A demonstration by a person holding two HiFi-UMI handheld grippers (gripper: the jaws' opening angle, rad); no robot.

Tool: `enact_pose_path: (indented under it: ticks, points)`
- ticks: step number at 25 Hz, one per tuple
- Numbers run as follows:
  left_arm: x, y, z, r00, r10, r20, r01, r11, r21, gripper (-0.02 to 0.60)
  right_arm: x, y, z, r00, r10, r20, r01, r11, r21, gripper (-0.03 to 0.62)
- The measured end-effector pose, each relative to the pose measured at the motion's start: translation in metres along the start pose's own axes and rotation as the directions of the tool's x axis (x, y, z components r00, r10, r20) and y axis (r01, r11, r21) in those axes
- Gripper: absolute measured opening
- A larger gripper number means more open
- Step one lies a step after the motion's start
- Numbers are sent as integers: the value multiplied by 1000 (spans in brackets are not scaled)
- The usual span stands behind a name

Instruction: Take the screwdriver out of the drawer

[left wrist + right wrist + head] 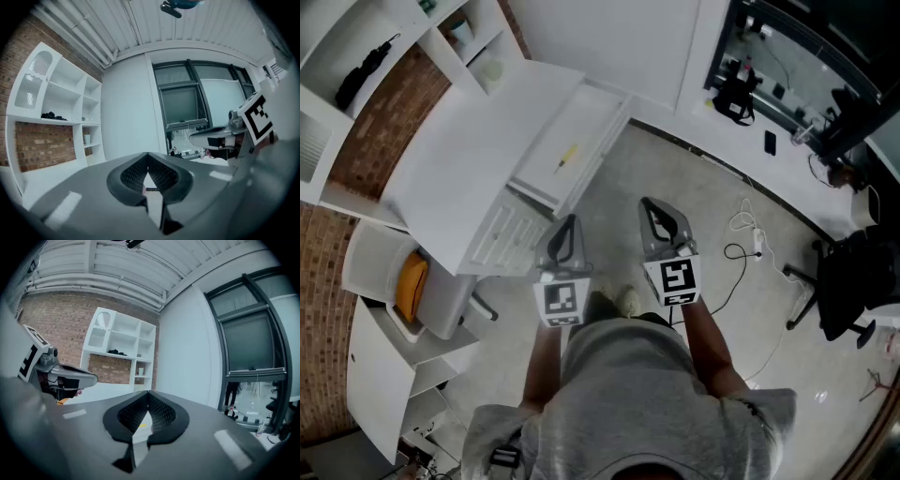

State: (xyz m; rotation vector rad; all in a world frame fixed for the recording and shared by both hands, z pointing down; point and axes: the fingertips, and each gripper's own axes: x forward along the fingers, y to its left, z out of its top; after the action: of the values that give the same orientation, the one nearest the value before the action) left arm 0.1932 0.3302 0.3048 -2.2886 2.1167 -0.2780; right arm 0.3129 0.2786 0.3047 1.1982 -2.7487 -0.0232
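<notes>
Head view overhead; gripper views sharing shelves (101, 352) (61, 121)

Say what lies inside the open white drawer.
A yellow-handled screwdriver lies on the floor of the drawer; nothing else shows there. Whatever part of the drawer still sits under the desk top is covered.

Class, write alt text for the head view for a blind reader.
Seen from above, a person holds the left tongs and right tongs, both shut and empty, short of an open white drawer containing a yellow screwdriver.
</notes>
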Motion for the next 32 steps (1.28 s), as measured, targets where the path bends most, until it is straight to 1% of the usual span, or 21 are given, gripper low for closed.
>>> enact_pose_path:
  ticks: [11, 18, 22, 27, 29, 32]
  points:
    - [5, -1, 1, 1000, 9, 3, -9, 1000, 7, 12, 5, 5, 0, 999, 36, 12, -35, 999, -15, 3]
    - [23, 15, -4, 999, 29, -15, -29, 1000, 2, 12, 31, 4, -7, 998, 61, -11, -62, 998, -9, 3]
    - [48, 36, -11, 999, 34, -29, -34, 999, 5, 12, 64, 0, -11, 998, 66, -16, -66, 998, -5, 3]
    - [92, 70, -17, 999, 20, -44, -20, 1000, 11, 12, 120, -9, -10, 998, 54, -9, -54, 998, 11, 3]
    - [110, 85, -23, 998, 13, -59, -13, 1000, 3, 12, 141, -10, -11, 998, 52, -24, -51, 998, 30, 3]
    - [140, 109, -30, 996, 2, -94, -5, 1000, -31, 12, 177, -16, -15, 998, 37, -50, -34, 998, 57, 3]
